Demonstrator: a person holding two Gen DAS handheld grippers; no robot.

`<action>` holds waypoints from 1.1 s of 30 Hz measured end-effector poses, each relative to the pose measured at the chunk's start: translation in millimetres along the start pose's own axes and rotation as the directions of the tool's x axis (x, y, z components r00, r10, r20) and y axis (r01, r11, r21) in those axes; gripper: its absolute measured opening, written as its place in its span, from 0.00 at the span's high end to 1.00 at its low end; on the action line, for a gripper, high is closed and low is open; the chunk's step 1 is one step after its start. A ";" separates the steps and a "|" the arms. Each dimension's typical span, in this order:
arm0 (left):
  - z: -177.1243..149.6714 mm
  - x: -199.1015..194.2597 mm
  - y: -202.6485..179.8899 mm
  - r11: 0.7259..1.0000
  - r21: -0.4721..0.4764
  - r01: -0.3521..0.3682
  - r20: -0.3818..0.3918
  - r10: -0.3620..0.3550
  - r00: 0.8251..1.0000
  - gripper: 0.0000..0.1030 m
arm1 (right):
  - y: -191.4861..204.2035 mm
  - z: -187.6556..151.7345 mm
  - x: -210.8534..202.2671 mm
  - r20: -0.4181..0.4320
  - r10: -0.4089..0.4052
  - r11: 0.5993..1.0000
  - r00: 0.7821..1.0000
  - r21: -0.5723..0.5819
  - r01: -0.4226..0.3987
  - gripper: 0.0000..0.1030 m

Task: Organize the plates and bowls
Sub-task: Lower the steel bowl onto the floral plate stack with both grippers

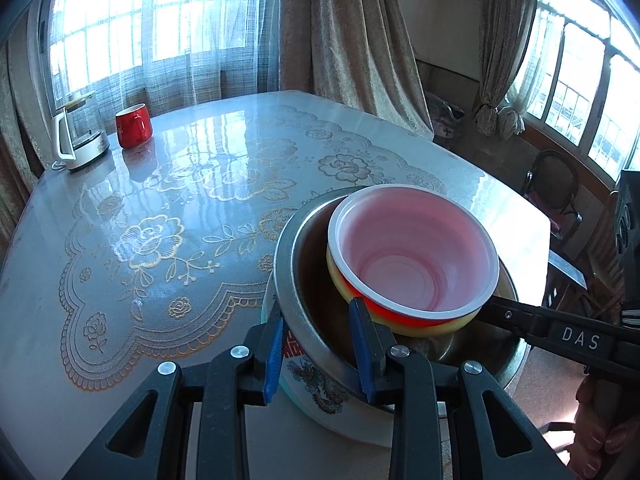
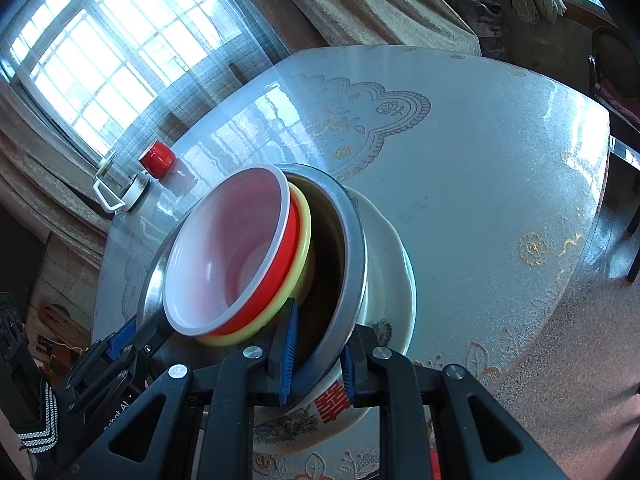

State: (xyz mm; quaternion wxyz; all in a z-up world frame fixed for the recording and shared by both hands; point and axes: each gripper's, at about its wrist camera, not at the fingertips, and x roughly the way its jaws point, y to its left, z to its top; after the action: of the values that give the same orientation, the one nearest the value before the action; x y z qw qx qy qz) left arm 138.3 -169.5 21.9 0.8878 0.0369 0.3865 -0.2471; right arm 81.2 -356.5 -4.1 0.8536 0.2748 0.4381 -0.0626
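A red plastic bowl (image 1: 412,248) with a white inside sits in a yellow bowl (image 1: 424,326), tilted inside a steel bowl (image 1: 292,248). The steel bowl rests in a flower-patterned ceramic basin (image 1: 316,384) on the table. My left gripper (image 1: 320,344) is shut on the steel rim, one blue pad outside and one inside. From the opposite side my right gripper (image 2: 318,356) is shut on the same steel bowl (image 2: 352,240), beside the red bowl (image 2: 228,248) and above the basin (image 2: 392,248). The right gripper's tips are hidden behind the bowls in the left wrist view.
The glass-topped table (image 1: 180,200) has a lace cloth under it. A red mug (image 1: 133,126) and a glass kettle (image 1: 80,136) stand at its far left corner by the curtained window. A chair (image 1: 556,188) stands past the table's right edge.
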 end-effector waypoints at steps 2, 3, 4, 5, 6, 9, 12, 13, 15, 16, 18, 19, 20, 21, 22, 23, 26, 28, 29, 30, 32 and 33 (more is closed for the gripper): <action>-0.3 -0.4 -1.5 1.000 0.000 -0.001 0.000 0.001 1.000 0.69 | -0.6 0.5 0.1 0.000 0.000 1.000 1.000 -0.002 0.000 0.80; -0.5 -0.5 -1.1 1.000 -0.002 0.000 0.001 0.000 1.000 0.69 | -0.7 0.6 0.2 0.000 0.000 1.000 1.000 -0.002 0.000 0.80; -0.4 -0.4 -1.4 1.000 -0.003 0.000 0.000 0.000 1.000 0.69 | -0.5 0.7 0.3 -0.001 -0.002 1.000 1.000 -0.004 0.002 0.80; -0.5 -0.2 -1.4 1.000 -0.005 0.000 -0.001 0.000 1.000 0.69 | -0.3 0.5 0.5 -0.003 -0.002 1.000 1.000 -0.005 0.002 0.80; -0.6 0.4 -1.0 1.000 -0.008 0.000 -0.004 0.000 1.000 0.69 | -0.3 0.8 0.5 -0.008 0.001 1.000 1.000 -0.006 -0.001 0.79; -1.5 2.0 0.8 1.000 -0.012 -0.007 -0.009 0.006 1.000 0.70 | -3.6 0.7 -2.5 -0.018 0.028 1.000 0.999 0.003 -0.028 0.76; -4.1 1.9 -0.7 1.000 0.004 -0.021 -0.006 0.021 1.000 0.70 | -4.8 -1.6 -8.9 -0.012 0.032 0.999 0.999 -0.004 -0.032 0.72; -4.5 1.5 -0.3 1.000 0.003 -0.021 -0.005 0.021 1.000 0.70 | -4.6 -2.5 -10.8 -0.005 0.026 1.000 1.000 -0.015 -0.026 0.72; -5.0 0.4 0.4 1.000 -0.002 -0.016 -0.005 0.016 1.000 0.70 | -4.9 -5.2 -13.3 0.003 0.015 0.999 1.000 -0.039 -0.015 0.72; -5.2 -0.4 1.5 1.000 -0.007 -0.013 -0.005 0.013 1.000 0.70 | -6.0 -6.3 -13.4 0.002 0.012 0.999 1.000 -0.041 -0.012 0.73; -5.8 -4.0 3.3 1.000 -0.015 -0.013 0.003 0.013 1.000 0.70 | -10.3 -8.6 -13.3 -0.002 0.036 0.999 0.999 -0.022 -0.036 0.73; -6.1 -5.6 4.2 1.000 -0.018 -0.012 0.006 0.012 1.000 0.70 | -12.0 -9.0 -13.6 -0.004 0.046 0.999 0.999 -0.011 -0.046 0.75; -6.3 -6.5 4.8 1.000 -0.019 -0.010 0.008 0.010 1.000 0.70 | -12.5 -9.5 -14.0 -0.002 0.054 0.999 0.999 -0.007 -0.054 0.77; -6.2 -6.6 4.7 1.000 -0.019 -0.012 0.009 0.012 1.000 0.70 | -11.7 -9.4 -13.6 0.001 0.060 0.998 0.998 -0.010 -0.060 0.80; -6.1 -5.7 4.1 1.000 -0.015 -0.015 0.006 0.015 1.000 0.70 | -11.2 -9.0 -12.0 0.000 0.066 0.998 0.998 -0.011 -0.066 0.81; -6.4 -4.6 3.1 1.000 -0.010 -0.017 0.003 0.017 1.000 0.70 | -11.1 -8.9 -10.5 -0.001 0.066 0.998 0.998 -0.009 -0.066 0.81; -8.5 -5.5 1.2 1.000 -0.007 -0.018 0.006 0.018 1.000 0.70 | -8.4 -9.0 -8.0 0.020 0.057 0.998 0.998 -0.013 -0.057 0.82; -9.8 -8.3 1.2 1.000 -0.004 -0.014 0.009 0.014 1.000 0.69 | -7.2 -9.3 -8.8 0.018 0.068 0.997 0.998 -0.020 -0.068 0.80; -10.4 -10.2 1.6 1.000 -0.004 -0.016 0.014 0.017 1.000 0.69 | -8.5 -9.6 -10.2 0.017 0.077 0.997 0.997 -0.016 -0.077 0.80; -11.4 -11.9 1.1 1.000 -0.004 -0.019 0.014 0.019 1.000 0.66 | -9.9 -10.1 -11.3 0.018 0.077 0.997 0.997 -0.014 -0.077 0.80; -12.5 -14.6 2.0 1.000 -0.007 -0.019 0.009 0.019 1.000 0.60 | -9.0 -12.0 -16.0 0.035 0.068 0.997 0.997 -0.022 -0.068 0.77; -13.3 -15.9 2.8 1.000 -0.010 -0.020 0.006 0.020 1.000 0.53 | -8.4 -13.0 -19.1 0.047 0.069 0.997 0.997 -0.029 -0.067 0.73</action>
State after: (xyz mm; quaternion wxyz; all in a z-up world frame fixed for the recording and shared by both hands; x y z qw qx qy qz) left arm 121.6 -157.1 23.5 0.8916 0.0355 0.3846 -0.2364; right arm 57.4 -359.3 1.3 0.8692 0.2762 0.4087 -0.0340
